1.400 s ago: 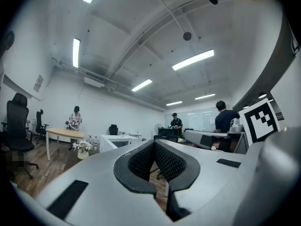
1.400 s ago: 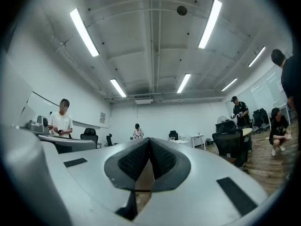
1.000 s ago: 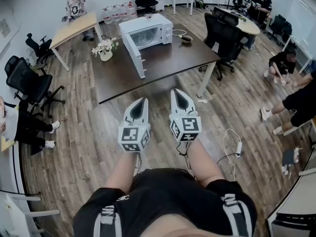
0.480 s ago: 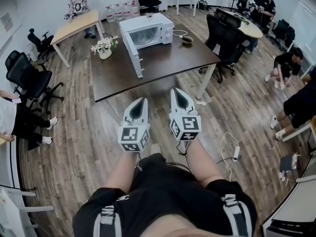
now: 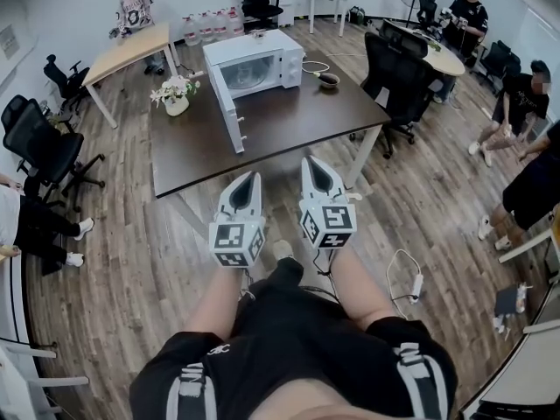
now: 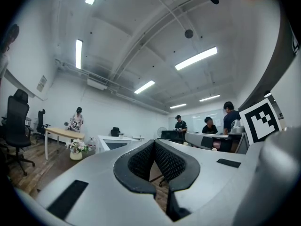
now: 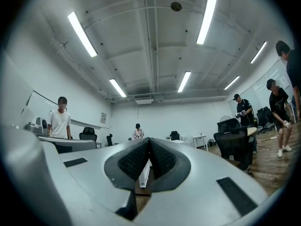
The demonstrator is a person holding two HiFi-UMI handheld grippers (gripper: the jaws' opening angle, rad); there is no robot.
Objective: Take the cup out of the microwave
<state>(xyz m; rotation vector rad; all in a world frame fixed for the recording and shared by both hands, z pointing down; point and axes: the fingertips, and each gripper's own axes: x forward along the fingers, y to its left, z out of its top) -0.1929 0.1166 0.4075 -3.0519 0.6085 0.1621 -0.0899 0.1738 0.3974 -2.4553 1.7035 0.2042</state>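
The cup cannot be seen from here: the inside of the microwave [image 5: 255,66] is too small to tell. The microwave stands near the far edge of the dark worktop [image 5: 289,121], with its door [image 5: 226,110] swung open toward the near edge. A vase of flowers [image 5: 174,94] is near the left edge and a small dark bowl [image 5: 329,80] is near the far right corner. The left tool [image 5: 249,182] and the right tool [image 5: 315,166] are held side by side before the near edge. Both have their jaws closed together, with nothing between them.
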